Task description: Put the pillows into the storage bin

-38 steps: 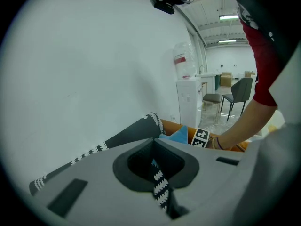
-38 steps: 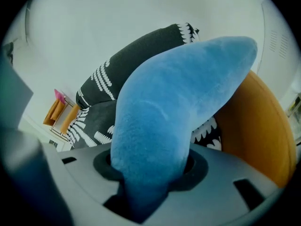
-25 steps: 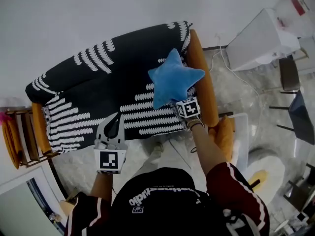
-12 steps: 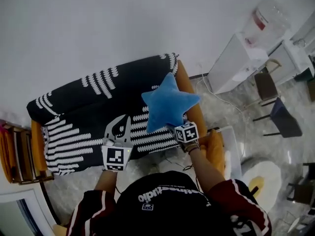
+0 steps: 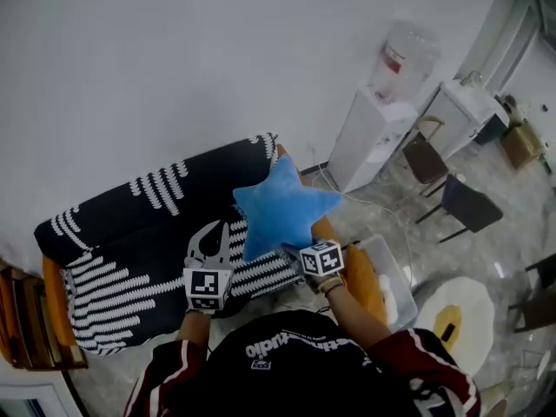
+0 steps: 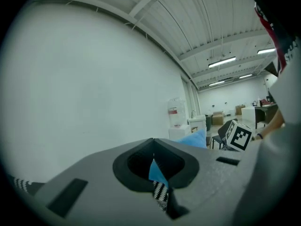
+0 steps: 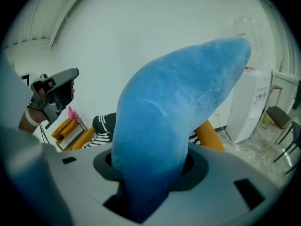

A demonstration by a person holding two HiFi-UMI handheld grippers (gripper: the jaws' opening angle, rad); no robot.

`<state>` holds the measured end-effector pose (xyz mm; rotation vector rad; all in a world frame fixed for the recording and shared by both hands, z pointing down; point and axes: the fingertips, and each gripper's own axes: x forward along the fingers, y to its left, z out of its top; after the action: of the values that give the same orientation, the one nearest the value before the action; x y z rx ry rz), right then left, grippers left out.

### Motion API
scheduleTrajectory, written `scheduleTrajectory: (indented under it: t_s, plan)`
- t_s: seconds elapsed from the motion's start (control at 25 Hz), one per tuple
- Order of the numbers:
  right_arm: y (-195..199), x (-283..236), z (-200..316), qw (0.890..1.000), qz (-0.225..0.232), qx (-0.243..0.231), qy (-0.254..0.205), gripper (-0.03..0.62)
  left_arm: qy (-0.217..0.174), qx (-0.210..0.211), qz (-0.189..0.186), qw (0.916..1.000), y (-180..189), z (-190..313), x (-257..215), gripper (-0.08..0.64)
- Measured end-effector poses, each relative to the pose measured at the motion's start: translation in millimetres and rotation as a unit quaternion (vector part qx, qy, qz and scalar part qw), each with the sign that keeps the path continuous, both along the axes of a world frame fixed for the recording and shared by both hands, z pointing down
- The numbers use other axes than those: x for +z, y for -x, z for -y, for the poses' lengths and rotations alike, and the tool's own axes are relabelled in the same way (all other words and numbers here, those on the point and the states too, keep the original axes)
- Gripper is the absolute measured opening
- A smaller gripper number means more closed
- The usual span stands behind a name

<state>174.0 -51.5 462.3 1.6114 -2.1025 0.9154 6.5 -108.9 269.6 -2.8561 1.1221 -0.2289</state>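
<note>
Black fabric sofa with white striped patterning and orange arms (image 5: 130, 233) fills the left of the head view; no second pillow is visible on the part of the seat that shows. Left gripper (image 5: 215, 229): jaws pressed together with nothing between them, hovering over the sofa's front edge, idle. Blue plush star-shaped pillow (image 5: 280, 208): off the sofa, in the air above the seat's right end, upright, pinched by one lower point. Right gripper (image 5: 294, 248): jaws part-way closed and clamped on that lower point; its own view shows plush filling the gap, with the rest of the star rising ahead. Clear plastic storage bin (image 5: 393, 259): on the floor just beside the sofa's right arm, to the right of the right gripper; something pale lies in it, not identifiable. Progress, judged: pickup done, pillow not yet over the bin. Left to do: carry it rightward past the orange arm, lower it into the bin, release. Whether more pillows wait elsewhere I cannot tell.
</note>
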Motion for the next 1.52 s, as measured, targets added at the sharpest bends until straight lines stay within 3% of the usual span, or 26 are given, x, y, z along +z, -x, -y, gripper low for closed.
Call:
scheduleTrajectory:
  t_s: [0.36, 0.6, 0.76, 1.2, 1.52]
  plan:
    - [-11.0, -29.0, -56.8, 0.998, 0.003, 0.056, -0.029, 0.225, -0.001, 0.071, -0.020, 0.9972, -30.1, -50.4, -4.5, 0.005]
    - [-40.7, -25.2, -89.5, 0.994, 0.002, 0.108, -0.026, 0.227, 0.013, 0.124, -0.021, 0.9920, -66.1, -66.6, 2.5, 0.005]
    - [-67.9, -21.7, -118.7, 0.988, 0.003, 0.149, -0.027, 0.227, 0.002, 0.164, -0.025, 0.9862, -102.2, -78.1, -0.9, 0.005]
    - [-173.9, 2.0, -244.1, 0.958, 0.019, 0.285, -0.019, 0.229, 0.015, 0.277, -0.001, 0.9607, -232.3, -161.6, 17.3, 0.005]
    - [-243.4, 45.7, -335.1, 0.930, 0.064, 0.362, 0.007, 0.230, 0.020, 0.328, 0.036, 0.9436, -318.6, -224.6, 33.6, 0.005]
